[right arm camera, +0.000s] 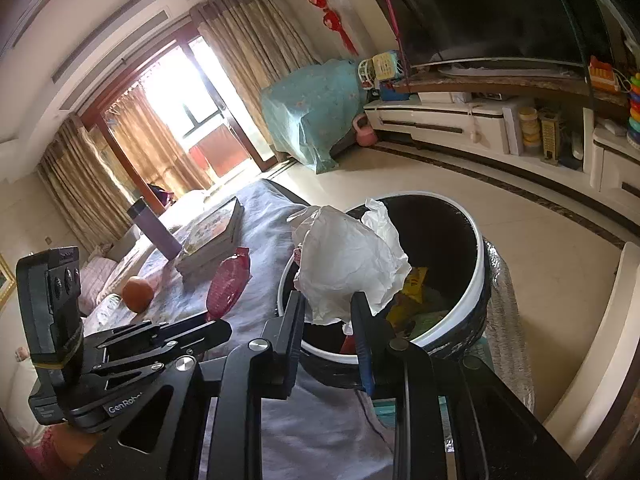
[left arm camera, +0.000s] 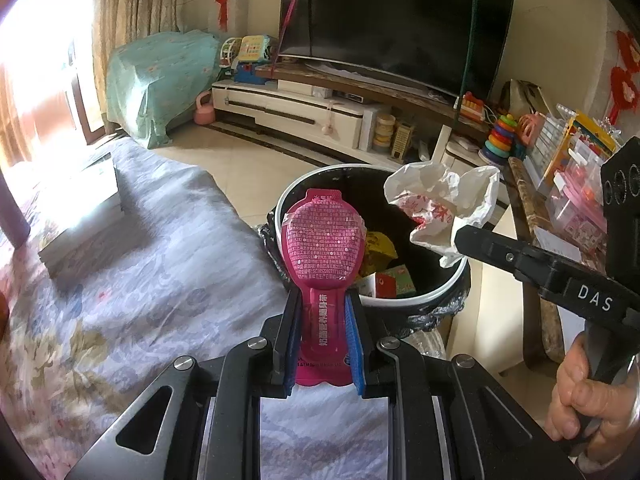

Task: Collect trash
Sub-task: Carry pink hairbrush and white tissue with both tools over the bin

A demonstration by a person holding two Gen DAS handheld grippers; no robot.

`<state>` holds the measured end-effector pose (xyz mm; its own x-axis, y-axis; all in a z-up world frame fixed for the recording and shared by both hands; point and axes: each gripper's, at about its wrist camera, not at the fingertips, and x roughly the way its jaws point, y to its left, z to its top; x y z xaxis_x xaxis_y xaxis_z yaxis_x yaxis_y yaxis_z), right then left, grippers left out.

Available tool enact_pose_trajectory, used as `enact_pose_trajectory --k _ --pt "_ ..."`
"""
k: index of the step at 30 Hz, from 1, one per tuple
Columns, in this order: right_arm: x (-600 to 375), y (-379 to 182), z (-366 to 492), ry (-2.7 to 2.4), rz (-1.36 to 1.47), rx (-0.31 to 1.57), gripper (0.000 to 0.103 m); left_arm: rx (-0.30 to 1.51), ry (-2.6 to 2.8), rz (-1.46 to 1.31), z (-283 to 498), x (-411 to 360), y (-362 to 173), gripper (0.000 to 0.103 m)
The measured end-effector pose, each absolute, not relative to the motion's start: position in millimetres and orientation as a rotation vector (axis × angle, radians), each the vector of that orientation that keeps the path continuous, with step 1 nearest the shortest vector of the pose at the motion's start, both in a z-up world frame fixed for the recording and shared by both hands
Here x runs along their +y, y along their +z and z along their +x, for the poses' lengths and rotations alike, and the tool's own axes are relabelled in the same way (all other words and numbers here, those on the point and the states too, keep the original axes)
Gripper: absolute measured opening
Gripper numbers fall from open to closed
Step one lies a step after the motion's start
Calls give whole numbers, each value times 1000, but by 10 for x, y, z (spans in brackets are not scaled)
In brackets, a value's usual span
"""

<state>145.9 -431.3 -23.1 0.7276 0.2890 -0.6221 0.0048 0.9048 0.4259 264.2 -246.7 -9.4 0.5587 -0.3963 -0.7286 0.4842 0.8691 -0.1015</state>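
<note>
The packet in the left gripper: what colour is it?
Magenta pink packet with fine white print, clearest in the left wrist view.

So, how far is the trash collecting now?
Done: yellow and red wrappers already lie in the black white-rimmed bin. In hand: the left gripper holds a pink printed pouch, and the right gripper holds a crumpled white plastic bag over the bin. Left: dropping both.

Left gripper (left arm camera: 323,316), low centre of frame, jaws clamped on something narrow. Right gripper (right arm camera: 330,320), low centre, jaws partly closed, gripping. Right hand (left arm camera: 588,404), lower right, wraps handle.
</note>
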Motion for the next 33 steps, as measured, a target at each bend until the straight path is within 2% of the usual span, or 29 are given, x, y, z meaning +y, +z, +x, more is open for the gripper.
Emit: enact_pose_trajectory --k 33 --pt "-4511 -342 1753 115 408 811 24 853 -525 144 2938 -2787 -175 19"
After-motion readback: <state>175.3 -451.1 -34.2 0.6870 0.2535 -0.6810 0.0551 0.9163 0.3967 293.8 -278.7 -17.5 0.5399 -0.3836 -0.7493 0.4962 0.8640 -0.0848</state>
